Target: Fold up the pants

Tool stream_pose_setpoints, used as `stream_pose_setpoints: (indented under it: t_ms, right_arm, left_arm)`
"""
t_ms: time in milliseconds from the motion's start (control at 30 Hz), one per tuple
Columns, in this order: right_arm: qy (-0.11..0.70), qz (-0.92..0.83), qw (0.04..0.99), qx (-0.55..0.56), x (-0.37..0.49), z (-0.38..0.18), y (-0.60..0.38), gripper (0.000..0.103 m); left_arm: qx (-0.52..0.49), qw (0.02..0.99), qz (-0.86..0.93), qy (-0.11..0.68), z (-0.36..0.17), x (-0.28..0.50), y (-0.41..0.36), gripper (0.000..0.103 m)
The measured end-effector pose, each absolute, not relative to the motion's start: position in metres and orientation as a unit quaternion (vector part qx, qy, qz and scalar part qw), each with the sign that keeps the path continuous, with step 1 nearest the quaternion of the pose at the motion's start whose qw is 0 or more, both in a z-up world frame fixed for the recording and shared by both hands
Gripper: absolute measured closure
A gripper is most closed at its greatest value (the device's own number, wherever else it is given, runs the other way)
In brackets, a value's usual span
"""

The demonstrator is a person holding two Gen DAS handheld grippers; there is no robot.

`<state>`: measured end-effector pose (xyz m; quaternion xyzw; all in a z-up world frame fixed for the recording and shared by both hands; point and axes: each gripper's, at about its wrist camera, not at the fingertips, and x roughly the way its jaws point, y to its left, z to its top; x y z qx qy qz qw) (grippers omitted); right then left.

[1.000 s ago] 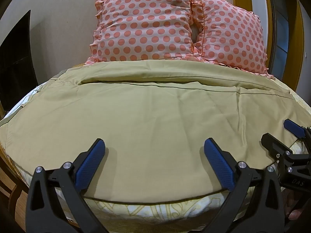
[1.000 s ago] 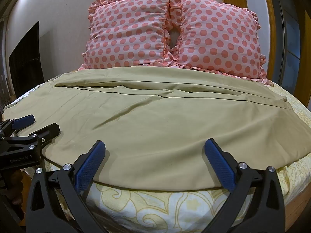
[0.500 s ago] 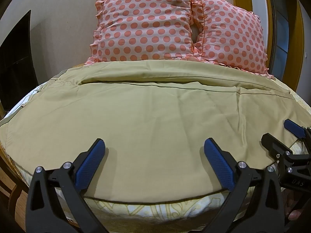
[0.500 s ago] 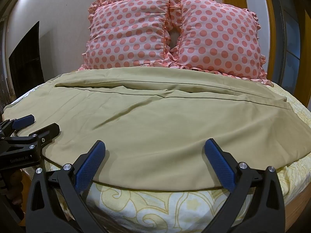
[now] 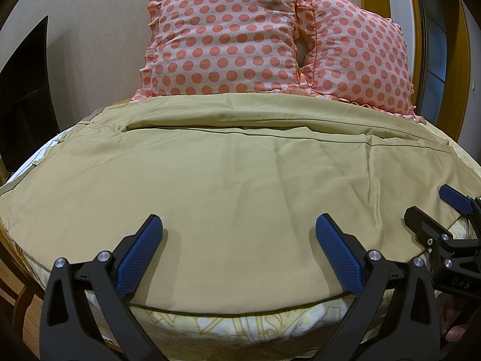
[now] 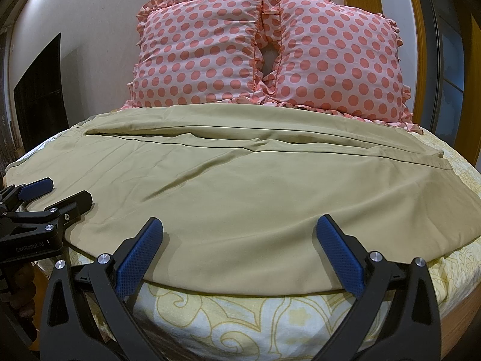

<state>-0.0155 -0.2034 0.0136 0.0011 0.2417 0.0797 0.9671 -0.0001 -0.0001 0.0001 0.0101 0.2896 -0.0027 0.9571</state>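
Pants [image 5: 240, 180], khaki, lie spread flat across the bed [image 6: 240, 316], just in front of the two polka-dot pillows [image 6: 270, 57]; near edge runs along the bed's front edge. One long lengthwise seam or fold line shows on the side toward the pillows; cannot tell if that counts as a first fold. Left gripper [image 5: 239, 254] and right gripper [image 6: 239, 254] hover at the near edge, fingers spread wide, holding nothing. Judgement: early stage, grasp and folding not yet done.

We see pants [image 5: 240, 186]: smooth matt khaki cloth | pillows [image 6: 210, 51]: dotted frilled cloth | gripper pads [image 5: 338, 255]: textured blue rubbery, black plastic arms
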Motion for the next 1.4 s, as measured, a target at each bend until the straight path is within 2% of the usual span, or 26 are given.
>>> stream_pose_setpoints:
  t_ms: [1067, 1233, 1400]
  right_arm:
    - [0.236, 0.080, 0.968, 0.001, -0.016, 0.012, -0.202, 0.001]
    - [0.275, 0.097, 0.956, -0.016, -0.003, 0.032, -0.210, 0.001]
    - [0.240, 0.030, 0.970, 0.026, 0.036, 0.087, -0.268, 0.001]
  left_arm:
    - [0.012, 0.957, -0.003, 0.289, 0.000, 0.000, 0.000, 0.002]
    - [0.002, 0.950, -0.019, 0.312, 0.009, 0.009, 0.007, 0.002]
    - [-0.006, 0.960, 0.005, 0.280, 0.038, 0.021, 0.021, 0.002]
